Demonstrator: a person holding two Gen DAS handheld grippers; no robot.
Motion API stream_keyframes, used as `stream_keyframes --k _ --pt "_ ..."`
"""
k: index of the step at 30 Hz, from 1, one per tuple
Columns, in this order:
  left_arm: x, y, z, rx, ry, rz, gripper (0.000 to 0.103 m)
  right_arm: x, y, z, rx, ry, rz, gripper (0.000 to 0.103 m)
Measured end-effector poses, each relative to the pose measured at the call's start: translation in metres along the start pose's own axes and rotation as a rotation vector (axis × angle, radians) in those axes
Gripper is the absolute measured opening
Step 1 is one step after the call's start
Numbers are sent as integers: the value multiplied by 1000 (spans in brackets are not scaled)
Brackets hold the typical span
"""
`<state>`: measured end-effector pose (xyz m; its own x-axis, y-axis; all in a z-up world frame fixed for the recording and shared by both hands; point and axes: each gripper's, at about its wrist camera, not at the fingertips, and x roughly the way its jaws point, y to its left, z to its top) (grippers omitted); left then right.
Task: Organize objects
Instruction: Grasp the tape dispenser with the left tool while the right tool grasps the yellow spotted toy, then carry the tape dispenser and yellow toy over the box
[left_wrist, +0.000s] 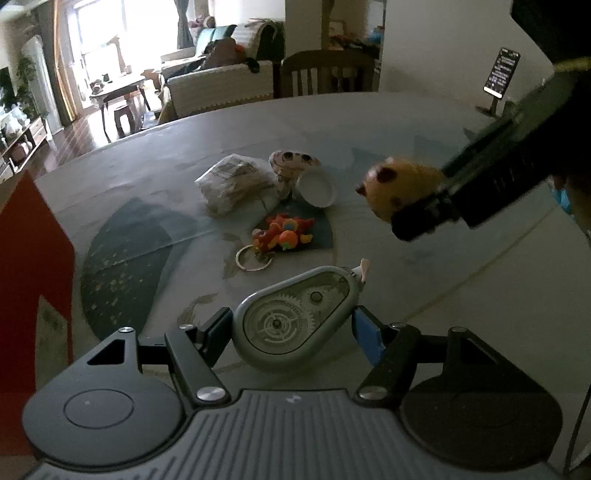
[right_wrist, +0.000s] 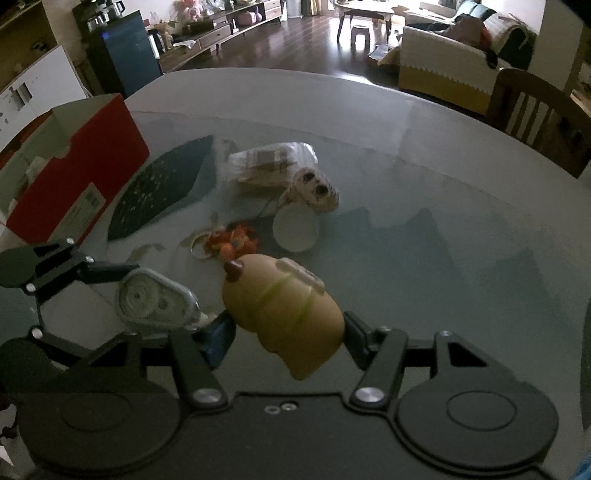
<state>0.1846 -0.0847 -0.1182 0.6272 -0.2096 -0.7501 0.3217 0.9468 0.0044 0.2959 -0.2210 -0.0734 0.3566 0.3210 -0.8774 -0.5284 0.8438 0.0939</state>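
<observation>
Your left gripper is clamped on the grey correction-tape dispenser, held just over the near table edge. Your right gripper grips the tan toy animal, lifted to the right. Mid-table: wrapped packet, white cup, orange keychain toy. Red box stands far left.

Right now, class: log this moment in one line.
left hand-held gripper: shut on correction tape | right hand-held gripper: shut on yellow toy | red box: open
</observation>
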Motion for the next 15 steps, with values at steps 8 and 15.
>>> stream_keyframes --k 8,15 --pt "-38 7 -7 -71 -33 3 70 -21 21 -14 6 -10 9 61" --pt "-75 22 -4 -113 -80 23 70 -49 48 -12 -7 -50 -1 61"
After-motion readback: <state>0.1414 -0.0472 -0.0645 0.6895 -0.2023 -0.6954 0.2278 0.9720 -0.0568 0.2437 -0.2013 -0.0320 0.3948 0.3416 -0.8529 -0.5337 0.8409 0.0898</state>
